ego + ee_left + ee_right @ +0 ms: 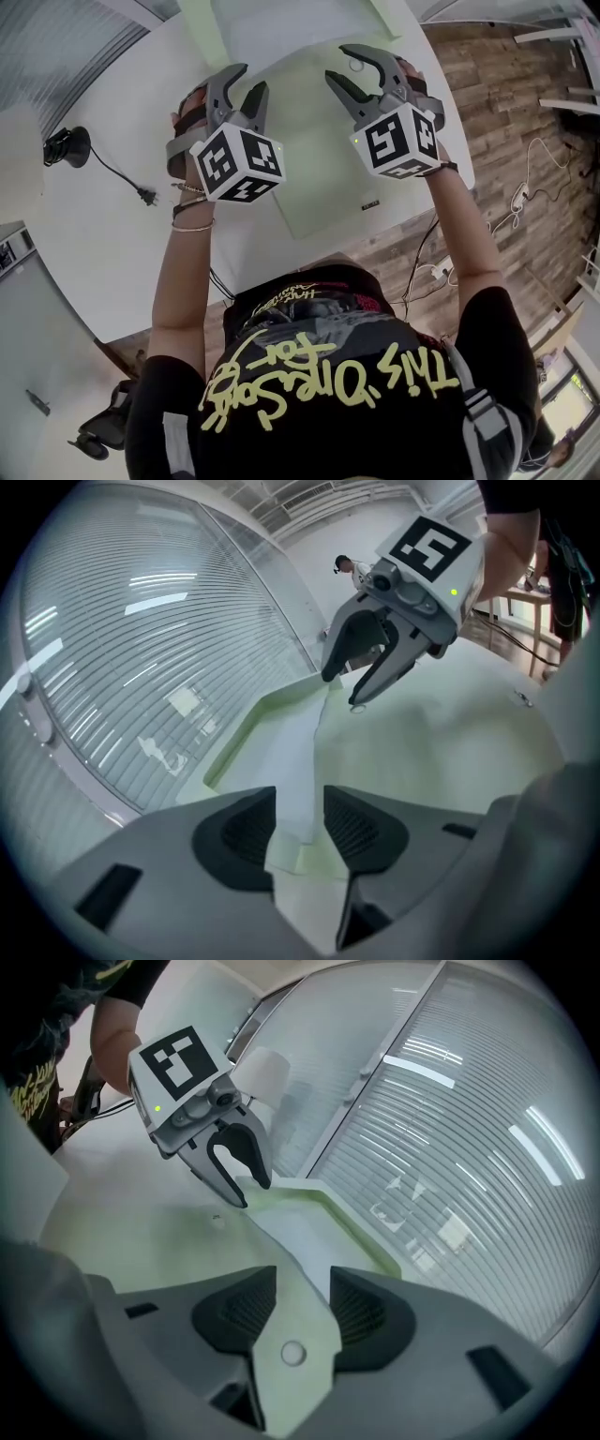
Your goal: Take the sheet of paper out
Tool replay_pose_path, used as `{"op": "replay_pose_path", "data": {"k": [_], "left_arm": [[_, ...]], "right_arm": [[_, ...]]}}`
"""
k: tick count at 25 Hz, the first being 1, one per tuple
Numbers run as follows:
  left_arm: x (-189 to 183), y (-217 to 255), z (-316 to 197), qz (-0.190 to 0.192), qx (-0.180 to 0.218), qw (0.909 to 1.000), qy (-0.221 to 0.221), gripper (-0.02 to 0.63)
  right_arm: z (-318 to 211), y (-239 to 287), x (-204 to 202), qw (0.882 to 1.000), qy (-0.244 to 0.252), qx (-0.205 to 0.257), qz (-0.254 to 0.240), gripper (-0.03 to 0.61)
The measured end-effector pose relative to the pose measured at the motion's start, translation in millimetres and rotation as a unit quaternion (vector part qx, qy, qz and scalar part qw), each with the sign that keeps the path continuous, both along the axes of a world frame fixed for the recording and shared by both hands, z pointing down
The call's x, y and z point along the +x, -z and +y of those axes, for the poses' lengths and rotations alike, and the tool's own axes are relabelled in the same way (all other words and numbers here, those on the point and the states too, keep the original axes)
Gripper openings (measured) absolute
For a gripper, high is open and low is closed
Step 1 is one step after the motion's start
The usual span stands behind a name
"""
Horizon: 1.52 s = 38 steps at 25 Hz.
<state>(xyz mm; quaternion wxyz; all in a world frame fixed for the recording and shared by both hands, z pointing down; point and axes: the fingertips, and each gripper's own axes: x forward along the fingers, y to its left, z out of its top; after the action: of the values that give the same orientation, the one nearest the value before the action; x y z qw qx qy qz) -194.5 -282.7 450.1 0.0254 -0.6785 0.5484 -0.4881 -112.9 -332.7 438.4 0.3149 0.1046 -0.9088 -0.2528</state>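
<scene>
A pale green plastic folder lies on the white table, opened at its far end. A white sheet of paper shows in that open end, beside the folder's green rim. My left gripper hovers open over the folder's left part; the sheet's edge shows in the gap between its jaws, untouched. My right gripper is open over the right part. A green flap with a round snap lies in the line of its jaws, not pinched. Each gripper shows in the other's view: right gripper, left gripper.
A black device with a cable and plug sits on the table at the left. Cables lie on the wooden floor to the right. A glass wall with blinds stands beyond the table. A white roll stands at the back.
</scene>
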Motion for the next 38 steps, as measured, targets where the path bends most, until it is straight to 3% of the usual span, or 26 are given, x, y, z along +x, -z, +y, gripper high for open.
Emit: {"op": "replay_pose_path", "data": {"k": [5,13,17,29,38], "left_arm": [[-2.3,-5.9,-7.7,-0.042,-0.018,0.9989,0.000,0.149],[-3.0,-19.4,-16.9,-0.057,-0.039,0.9976,-0.009,0.150],[-3.5,-21.2,-22.7,-0.072,-0.042,0.9965,-0.011,0.150],[-2.0,-30.0,-37.0,-0.070,-0.056,0.9959,-0.012,0.150],[-6.7,-33.4,-40.9,-0.107,-0.075,0.9914,-0.002,0.150]], "right_arm": [[-9.0,-5.0,-5.8,1.000,0.000,0.004,0.008,0.169],[-17.9,-17.9,-16.1,0.998,0.010,0.049,0.046,0.175],[-23.2,-19.5,-21.5,0.998,0.005,0.043,0.042,0.175],[-36.9,-33.7,-40.2,0.999,-0.001,0.030,0.041,0.175],[-38.1,-35.7,-46.6,0.999,-0.001,0.027,0.034,0.175]]}}
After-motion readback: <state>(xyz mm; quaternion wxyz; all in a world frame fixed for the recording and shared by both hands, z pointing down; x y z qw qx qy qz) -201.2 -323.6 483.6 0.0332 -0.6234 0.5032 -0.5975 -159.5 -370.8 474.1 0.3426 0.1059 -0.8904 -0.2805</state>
